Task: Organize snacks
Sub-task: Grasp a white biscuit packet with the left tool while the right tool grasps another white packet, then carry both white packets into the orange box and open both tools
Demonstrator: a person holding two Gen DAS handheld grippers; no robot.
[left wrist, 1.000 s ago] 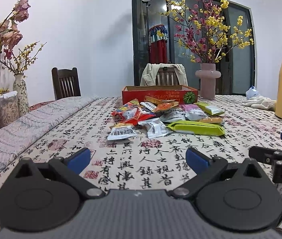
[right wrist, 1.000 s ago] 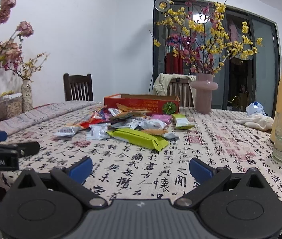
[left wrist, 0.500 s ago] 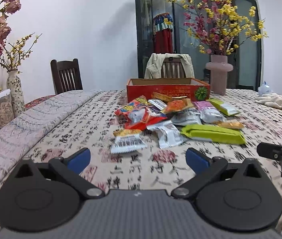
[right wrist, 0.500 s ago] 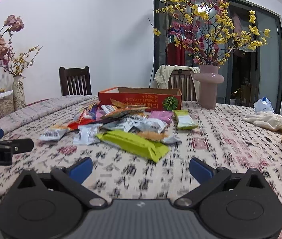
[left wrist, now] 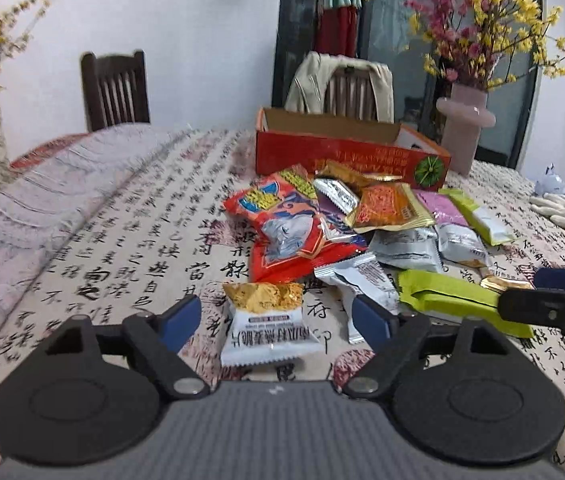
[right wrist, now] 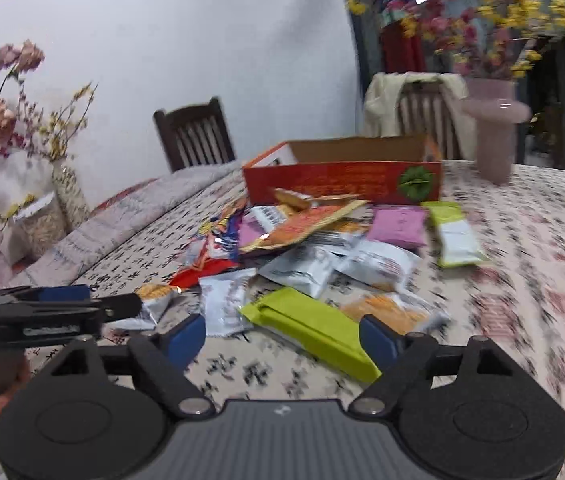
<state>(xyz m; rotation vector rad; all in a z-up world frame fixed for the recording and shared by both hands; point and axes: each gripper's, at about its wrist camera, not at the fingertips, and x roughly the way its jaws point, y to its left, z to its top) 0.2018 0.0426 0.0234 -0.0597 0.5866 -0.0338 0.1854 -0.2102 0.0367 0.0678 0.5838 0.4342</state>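
I see a heap of crinkled foil snack packets (left wrist: 346, 232) lying just in front of the open red cardboard box (left wrist: 346, 156), whose inside looks bare. Both my left gripper (left wrist: 276, 318) and right gripper (right wrist: 282, 338) stand unclenched, grasping nothing, jaws just narrowing; the heap looms nearer than before.

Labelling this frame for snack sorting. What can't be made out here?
- Red box floor: both views, hidden by its front wall.
- Snacks low in the pile: covered by upper packets.
- Packet print, right wrist view: motion blur.
- Right gripper: left wrist view, cut by the edge.
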